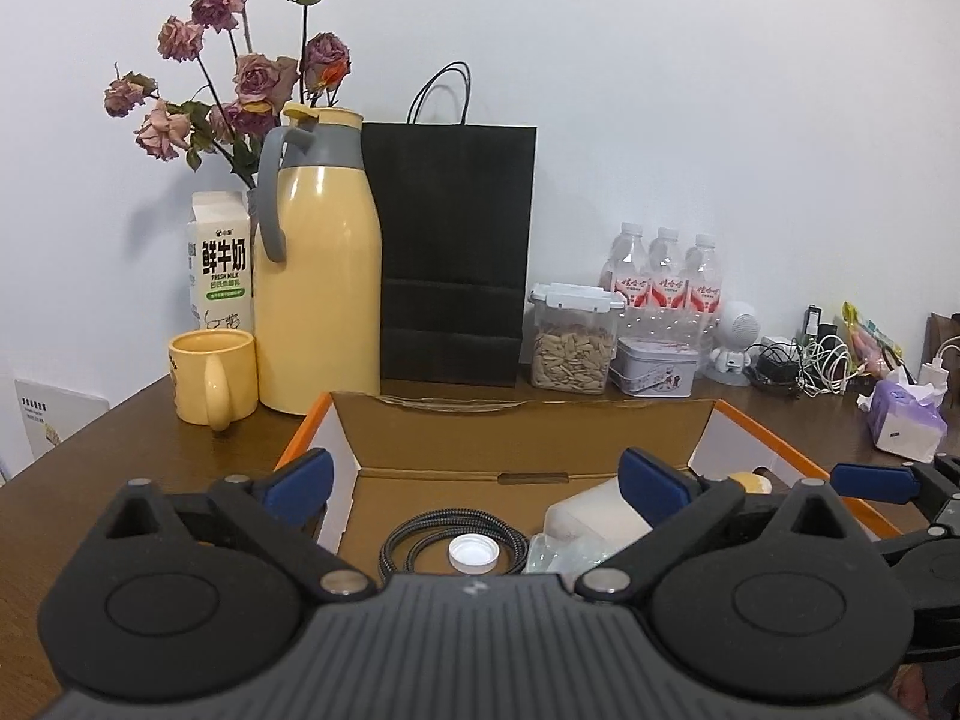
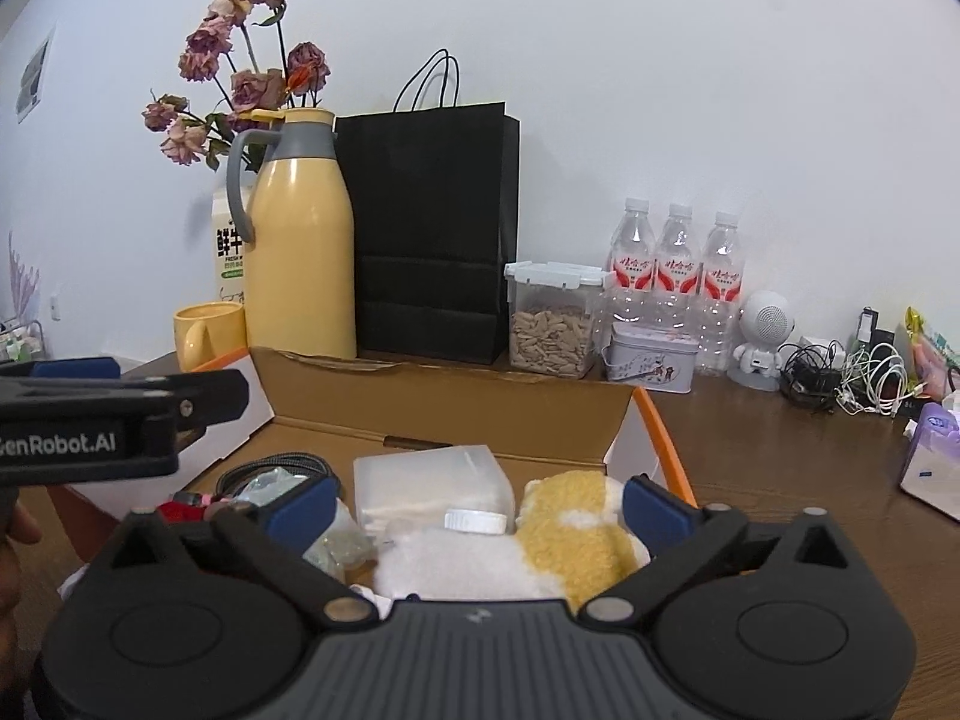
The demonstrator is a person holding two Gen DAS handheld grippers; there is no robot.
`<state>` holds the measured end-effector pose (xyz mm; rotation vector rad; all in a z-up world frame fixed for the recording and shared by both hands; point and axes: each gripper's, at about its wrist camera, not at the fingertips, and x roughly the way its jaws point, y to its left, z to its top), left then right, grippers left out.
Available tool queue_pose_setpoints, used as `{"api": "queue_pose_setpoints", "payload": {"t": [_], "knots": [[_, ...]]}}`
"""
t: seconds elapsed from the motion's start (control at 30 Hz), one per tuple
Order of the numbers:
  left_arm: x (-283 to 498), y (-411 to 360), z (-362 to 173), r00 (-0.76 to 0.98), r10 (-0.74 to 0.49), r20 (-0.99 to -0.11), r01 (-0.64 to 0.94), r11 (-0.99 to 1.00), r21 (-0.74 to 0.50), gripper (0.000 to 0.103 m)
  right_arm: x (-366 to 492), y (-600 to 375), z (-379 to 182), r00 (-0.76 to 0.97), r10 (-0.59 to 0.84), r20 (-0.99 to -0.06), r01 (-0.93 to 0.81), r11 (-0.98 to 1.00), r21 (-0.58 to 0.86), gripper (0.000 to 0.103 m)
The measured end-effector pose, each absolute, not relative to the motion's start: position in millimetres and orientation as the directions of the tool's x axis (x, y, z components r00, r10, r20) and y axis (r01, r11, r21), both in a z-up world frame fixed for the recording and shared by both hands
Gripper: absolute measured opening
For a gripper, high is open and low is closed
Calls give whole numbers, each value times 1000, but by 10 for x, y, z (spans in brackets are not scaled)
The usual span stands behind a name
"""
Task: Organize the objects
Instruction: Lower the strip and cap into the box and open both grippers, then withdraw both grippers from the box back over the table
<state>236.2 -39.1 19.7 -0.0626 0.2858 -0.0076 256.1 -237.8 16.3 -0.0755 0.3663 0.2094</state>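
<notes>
Left gripper point(image 1: 477, 483) and right gripper point(image 2: 480, 507): both spread wide, empty, poised over cardboard box point(image 1: 528, 420). Contents: braided cable point(image 1: 420, 531), white cap point(image 1: 473, 553), plush toy point(image 2: 564, 534), plastic case point(image 2: 432, 480). Step judged: selecting next item; next move calls for descending and closing on one.

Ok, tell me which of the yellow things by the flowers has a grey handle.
The tall yellow thermos jug, standing between the milk carton and the black paper bag. The short yellow mug in front has a yellow handle and no lid.
</notes>
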Motion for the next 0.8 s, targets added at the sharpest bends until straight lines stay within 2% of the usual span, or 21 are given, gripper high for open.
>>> {"api": "queue_pose_setpoints", "payload": {"t": [0.4,0.67,0.8], "knots": [[2308,-357,209,962,-23,-273,4,998,-69,103,2490,-2431,213,922,194,-335,-213,977,-18,103],[2051,-287,347,970,-20,-242,2,997,-77,103,2224,-2547,402,939,198,-281,-215,976,-33,103],[1906,-181,363,966,-15,-260,-5,997,-78,103,2039,-2640,442,940,192,-281,-218,974,-65,103]]}}
